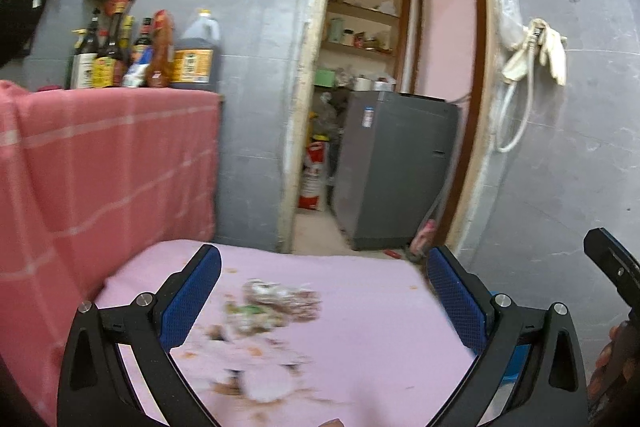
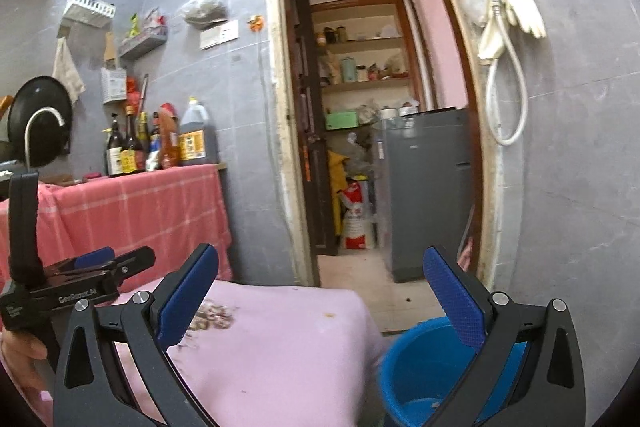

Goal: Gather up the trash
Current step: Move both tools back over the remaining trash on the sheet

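Observation:
A heap of trash (image 1: 264, 327), crumpled wrappers, tissue and crumbs, lies on a pink-covered table (image 1: 360, 307). My left gripper (image 1: 324, 291) is open and empty, with its blue pads on either side of the heap, just above it. My right gripper (image 2: 320, 291) is open and empty, over the table's right end. Part of the trash (image 2: 212, 317) shows beside its left finger. A blue bucket (image 2: 420, 367) stands on the floor right of the table, under the right finger. The left gripper (image 2: 80, 279) shows at the left in the right wrist view.
A counter draped in red checked cloth (image 1: 100, 167) with several sauce bottles (image 1: 140, 55) stands to the left. A doorway (image 2: 380, 107) opens ahead onto a grey appliance (image 1: 392, 167) and shelves. A hose and gloves (image 2: 504, 27) hang on the right wall.

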### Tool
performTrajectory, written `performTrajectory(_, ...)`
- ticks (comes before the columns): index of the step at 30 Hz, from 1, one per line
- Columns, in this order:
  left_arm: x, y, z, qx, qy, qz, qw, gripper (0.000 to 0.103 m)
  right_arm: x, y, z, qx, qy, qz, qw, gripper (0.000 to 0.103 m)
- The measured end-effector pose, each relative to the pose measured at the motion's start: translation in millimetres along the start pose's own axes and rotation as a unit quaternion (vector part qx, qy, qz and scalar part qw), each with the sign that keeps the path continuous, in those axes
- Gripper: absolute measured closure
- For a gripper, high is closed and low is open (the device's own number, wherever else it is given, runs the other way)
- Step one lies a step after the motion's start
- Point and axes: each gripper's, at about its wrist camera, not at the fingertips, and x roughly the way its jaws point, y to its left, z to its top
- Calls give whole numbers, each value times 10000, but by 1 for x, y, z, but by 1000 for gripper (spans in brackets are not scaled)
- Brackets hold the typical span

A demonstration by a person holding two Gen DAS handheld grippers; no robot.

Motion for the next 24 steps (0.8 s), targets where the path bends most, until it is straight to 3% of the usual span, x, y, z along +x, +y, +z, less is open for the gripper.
performTrajectory(8,2,62,-12,-38,216,538,9983,2,40,29,-15,46,209,326,9992,0)
performTrajectory(16,22,100,-41,72,813,472,9955,2,91,48,-36,-130,759,587,9953,0)
performTrajectory(19,34,106,-52,96,1125,384,9929,2,112,53,-44,-204,1035,741,9917,0)
performTrajectory(24,47,108,-59,50,1318,263,9909,3,139,61,-56,-378,1514,909,9836,0)
